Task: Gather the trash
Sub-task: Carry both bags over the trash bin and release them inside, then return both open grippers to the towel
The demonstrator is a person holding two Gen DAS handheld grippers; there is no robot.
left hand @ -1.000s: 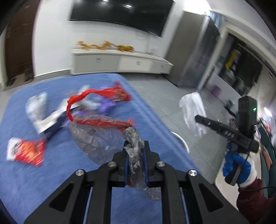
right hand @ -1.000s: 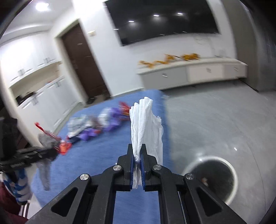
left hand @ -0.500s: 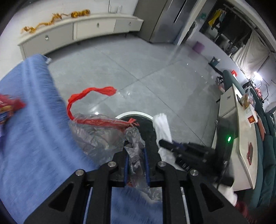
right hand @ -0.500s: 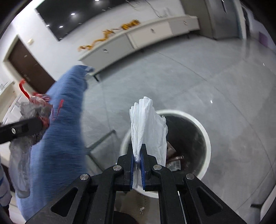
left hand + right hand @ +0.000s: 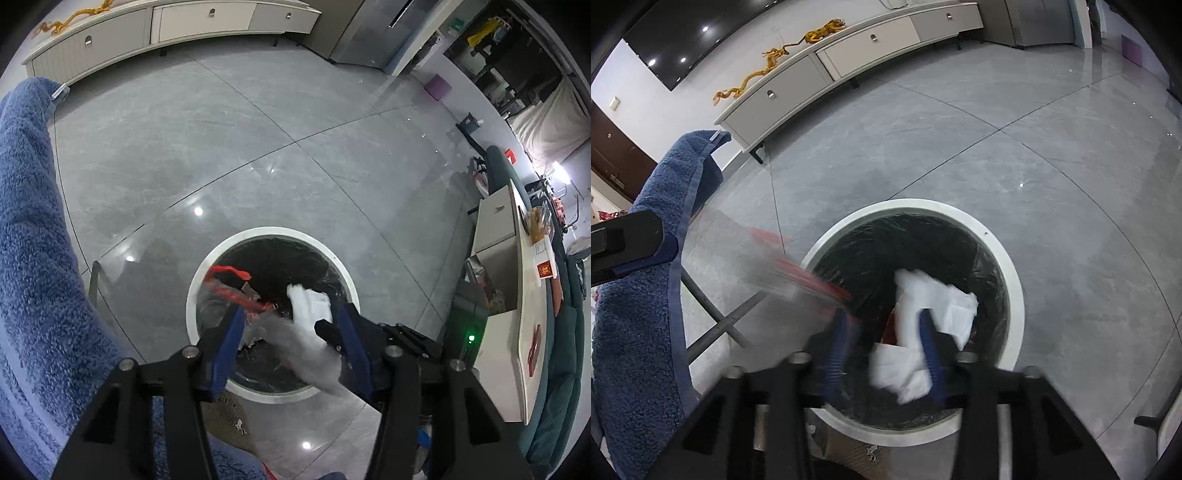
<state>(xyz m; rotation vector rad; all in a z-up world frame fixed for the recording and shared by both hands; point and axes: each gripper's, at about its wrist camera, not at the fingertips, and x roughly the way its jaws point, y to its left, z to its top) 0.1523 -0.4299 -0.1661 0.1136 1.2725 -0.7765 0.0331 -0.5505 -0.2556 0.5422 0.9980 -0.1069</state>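
Both claws now spread open over the bin, clamped shut on trash half a second ago. Left claw released, clear bag dropping inside; right claw released, white tissue falling too. More wrappers probably left on the worktop.

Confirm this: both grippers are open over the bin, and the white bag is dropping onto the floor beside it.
Not the floor. The right wrist view shows the white bag dropping inside the bin. Both the left gripper and right gripper are open over it.
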